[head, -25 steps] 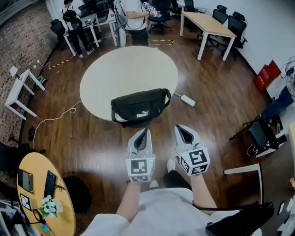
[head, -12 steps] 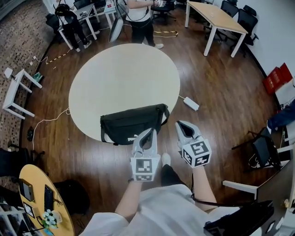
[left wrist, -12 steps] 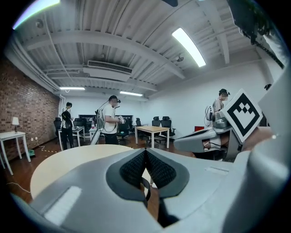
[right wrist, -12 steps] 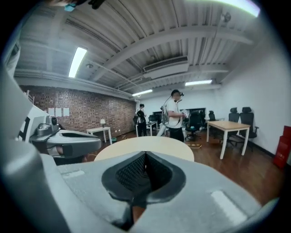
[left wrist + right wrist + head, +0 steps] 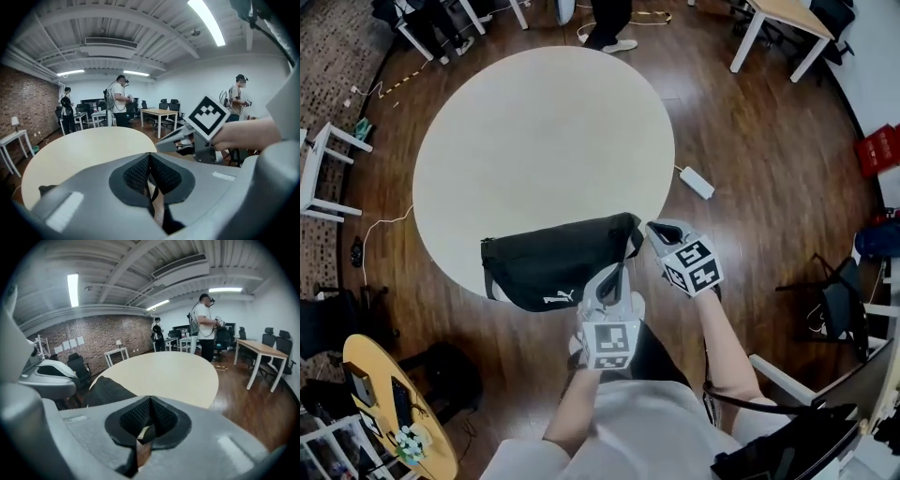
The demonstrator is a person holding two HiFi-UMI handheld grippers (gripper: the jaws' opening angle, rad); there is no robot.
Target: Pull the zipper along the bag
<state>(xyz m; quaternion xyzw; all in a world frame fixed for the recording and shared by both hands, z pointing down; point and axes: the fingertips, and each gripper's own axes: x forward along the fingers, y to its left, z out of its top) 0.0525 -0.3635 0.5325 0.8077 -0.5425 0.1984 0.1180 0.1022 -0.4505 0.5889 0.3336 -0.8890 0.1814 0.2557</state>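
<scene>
A black bag (image 5: 553, 267) with a white logo lies on the round beige table (image 5: 544, 141), at its near edge. My left gripper (image 5: 615, 275) is shut and empty, its tips at the bag's near right side. The right gripper (image 5: 655, 231) is also shut and empty, just off the bag's right end by the strap. In the right gripper view the bag (image 5: 106, 390) shows to the left beyond the closed jaws, with the left gripper (image 5: 48, 373) further left. In the left gripper view the right gripper (image 5: 186, 137) sits just ahead to the right. No zipper pull is visible.
A white power strip (image 5: 697, 182) lies on the wooden floor right of the table. A small round wooden table (image 5: 394, 412) with a keyboard stands at the lower left, a white side table (image 5: 319, 178) at the far left. People (image 5: 117, 107) stand beyond the table by desks and chairs.
Both grippers have moved forward and down from in front of the person's body to the bag's right end. Both stayed shut. The bag has not moved on the table.
</scene>
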